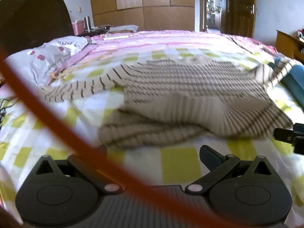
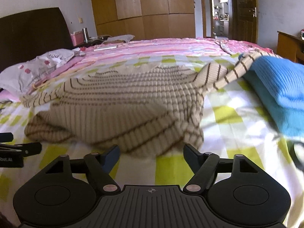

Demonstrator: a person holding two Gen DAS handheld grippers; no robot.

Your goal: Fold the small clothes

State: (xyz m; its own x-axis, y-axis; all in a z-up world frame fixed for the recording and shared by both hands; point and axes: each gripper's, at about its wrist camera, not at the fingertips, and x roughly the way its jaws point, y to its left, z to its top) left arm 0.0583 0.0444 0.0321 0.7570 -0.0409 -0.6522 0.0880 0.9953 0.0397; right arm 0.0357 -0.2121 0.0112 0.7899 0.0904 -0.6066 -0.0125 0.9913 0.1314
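Beige striped sweater (image 1: 190,95) spread on the bed (image 1: 178,163), on the checked green-and-white cover, near hem bunched and folded up, one sleeve stretched to the left, other sleeve lying over a blue folded cloth (image 2: 281,87) at the right. Left gripper (image 1: 153,152) low above the cover, just near of the hem, jaws wide, nothing between them; left finger partly hidden behind a blurred orange cable (image 1: 57,121) crossing the view. Right gripper (image 2: 152,152) also jaws wide and holding nothing, fingertips just beside the bunched hem, touching or not cannot be told. Grey pillow (image 2: 38,64) with red dots far left, pink striped blanket (image 2: 161,45) farther, dark headboard (image 2: 32,30) behind, wooden wardrobe (image 2: 142,9) and open door (image 2: 245,9) at the far wall.
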